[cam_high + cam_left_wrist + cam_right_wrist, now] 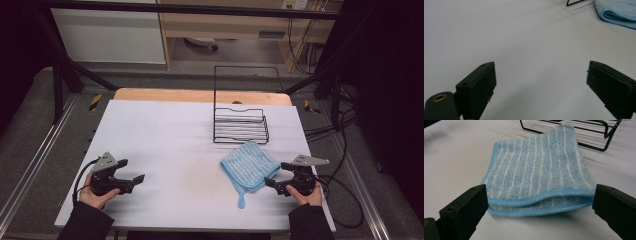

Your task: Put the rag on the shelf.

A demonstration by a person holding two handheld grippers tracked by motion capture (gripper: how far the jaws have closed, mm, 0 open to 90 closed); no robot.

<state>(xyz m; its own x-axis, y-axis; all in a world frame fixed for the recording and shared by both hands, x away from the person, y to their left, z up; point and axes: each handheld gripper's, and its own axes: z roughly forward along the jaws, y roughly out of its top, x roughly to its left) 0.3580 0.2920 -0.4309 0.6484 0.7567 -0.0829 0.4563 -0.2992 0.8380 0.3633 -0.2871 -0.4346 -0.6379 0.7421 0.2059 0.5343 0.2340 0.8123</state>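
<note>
Jaws of both grippers are held wide apart, with nothing clamped between them. Ahead of the left gripper [131, 182] only the bare white surface [524, 37] is faced, and the wire rack [240, 125] is seen well beyond both pairs of jaws, toward the far edge. The folded blue striped towel [536, 177] is lain flat just in front of the right gripper [539, 207], its doubled, hemmed edge turned toward that gripper and framed between the two jaws without being pressed by either. A small hanging loop [242, 201] is trailed from the towel's near corner.

The step in hand is judged to be the approach for a grasp on the towel. For the next move, the right jaws would need to be advanced around the folded edge and closed on both layers.
</note>
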